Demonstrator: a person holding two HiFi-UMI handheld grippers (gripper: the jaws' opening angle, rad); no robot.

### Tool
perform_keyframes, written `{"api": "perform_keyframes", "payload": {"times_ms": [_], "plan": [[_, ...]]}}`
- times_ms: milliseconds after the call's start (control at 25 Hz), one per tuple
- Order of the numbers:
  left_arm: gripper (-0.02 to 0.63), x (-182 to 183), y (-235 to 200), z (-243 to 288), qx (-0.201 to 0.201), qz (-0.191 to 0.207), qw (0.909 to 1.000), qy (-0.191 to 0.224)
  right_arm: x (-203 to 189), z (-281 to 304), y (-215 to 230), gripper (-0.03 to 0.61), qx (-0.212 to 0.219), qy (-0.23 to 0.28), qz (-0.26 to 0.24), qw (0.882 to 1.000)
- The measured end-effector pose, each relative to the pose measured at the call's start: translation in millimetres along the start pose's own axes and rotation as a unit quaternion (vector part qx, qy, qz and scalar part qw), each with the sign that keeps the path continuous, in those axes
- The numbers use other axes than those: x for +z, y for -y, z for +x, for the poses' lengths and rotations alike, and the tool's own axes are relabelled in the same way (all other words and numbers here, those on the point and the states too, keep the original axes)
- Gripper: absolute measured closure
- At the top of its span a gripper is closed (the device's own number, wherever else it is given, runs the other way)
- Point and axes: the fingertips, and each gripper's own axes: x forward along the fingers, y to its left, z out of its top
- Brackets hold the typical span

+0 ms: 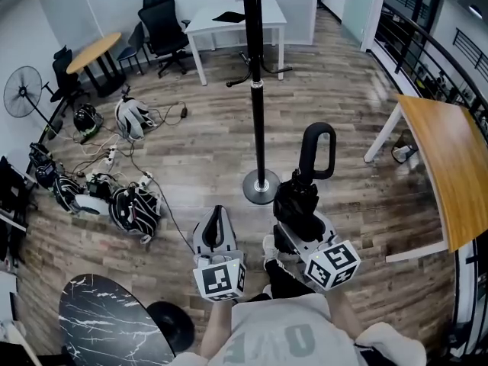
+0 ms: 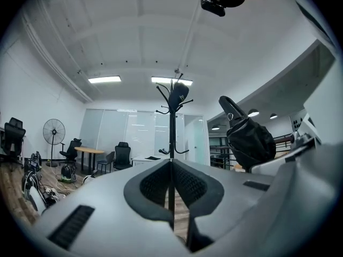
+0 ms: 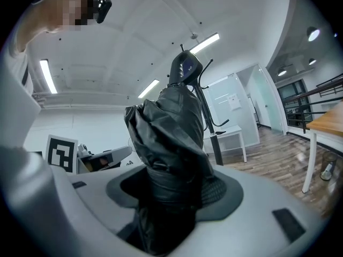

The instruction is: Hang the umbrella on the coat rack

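The coat rack (image 1: 258, 90) is a tall black pole on a round base (image 1: 261, 187), straight ahead of me on the wood floor. A folded black umbrella (image 1: 297, 200) with a loop handle (image 1: 316, 151) stands upright in my right gripper (image 1: 301, 219), just right of the rack's base. In the right gripper view the jaws are shut on the umbrella (image 3: 171, 127), and the rack (image 3: 206, 114) rises behind it. My left gripper (image 1: 216, 212) is beside it, shut and holding nothing. Its own view looks along the shut gripper (image 2: 171, 167) at the rack (image 2: 172, 133), with the umbrella (image 2: 249, 138) to the right.
A white table (image 1: 236, 21) and office chairs (image 1: 164, 21) stand behind the rack. Helmets, bags and cables (image 1: 133, 208) litter the floor at left, near a fan (image 1: 23, 91). A wooden table (image 1: 450, 166) is at right. A dark marble round table (image 1: 107, 322) is at my near left.
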Motion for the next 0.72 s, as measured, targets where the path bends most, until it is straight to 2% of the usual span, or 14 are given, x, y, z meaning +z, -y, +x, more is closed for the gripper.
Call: {"api": "perform_keyframes", "payload": {"times_ms": [320, 520, 720], "plan": [[0.583, -1.1, -22.5, 59.7, 0.017, -0.024, 0.9995, 0.014, 15.4, 62.0, 25.6, 0.309, 0.019, -0.002, -0.008, 1.0], [0.583, 7.3, -38.3, 117.2, 0.019, -0.018, 0.9992, 0.03, 43.7, 107.4, 47.1, 0.309, 0.035, 0.017, -0.017, 0.999], [0.583, 20.8, -52.5, 187.6, 0.018, 0.001, 0.9988, 0.046, 74.2, 152.4, 80.0, 0.308, 0.032, 0.032, -0.027, 0.999]]}}
